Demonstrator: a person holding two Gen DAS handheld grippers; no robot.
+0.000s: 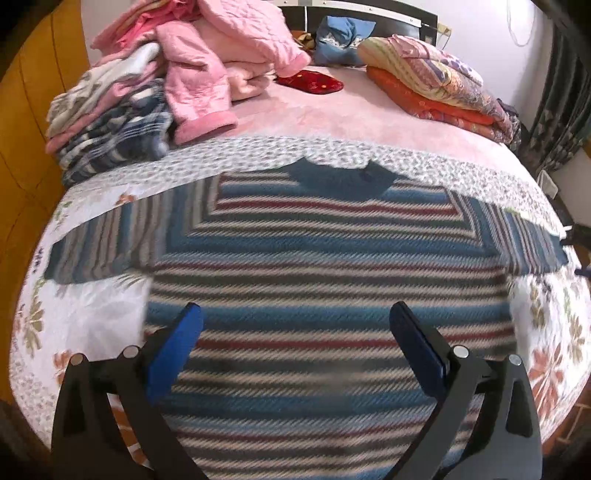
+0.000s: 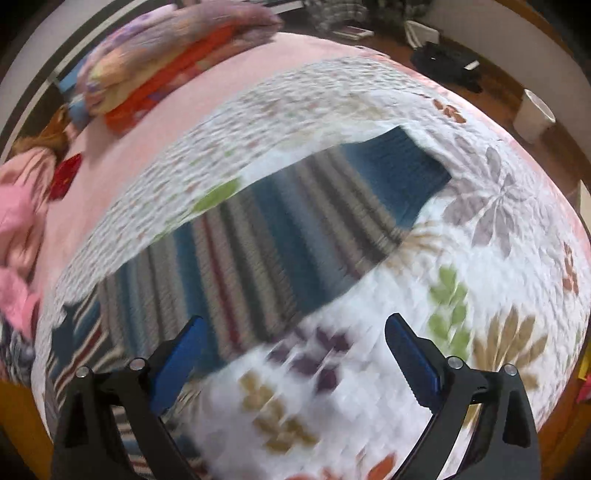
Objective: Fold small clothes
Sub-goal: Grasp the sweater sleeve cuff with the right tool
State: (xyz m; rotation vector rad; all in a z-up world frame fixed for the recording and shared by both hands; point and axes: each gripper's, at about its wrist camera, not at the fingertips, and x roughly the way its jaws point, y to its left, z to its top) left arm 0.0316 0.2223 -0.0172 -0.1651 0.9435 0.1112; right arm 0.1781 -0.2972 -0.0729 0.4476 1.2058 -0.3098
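Below, a striped knit sweater (image 1: 332, 266) lies flat on the bed's floral quilt (image 2: 498, 258): soft, floppy, light. My left gripper (image 1: 295, 332) and right gripper (image 2: 293, 343) hover released; I'd pinch a sleeve cuff (image 2: 413, 166).

A bed (image 1: 332, 122) covered in pink is filling the room, a white floral quilt (image 1: 92, 306) lying across its near half. A dark headboard (image 1: 369, 13) is standing against the pale far wall (image 1: 491, 37). Patterned green curtains (image 1: 557, 110) are hanging at right. A white bin (image 2: 533, 116) is sitting on the brown floor (image 2: 517, 79).
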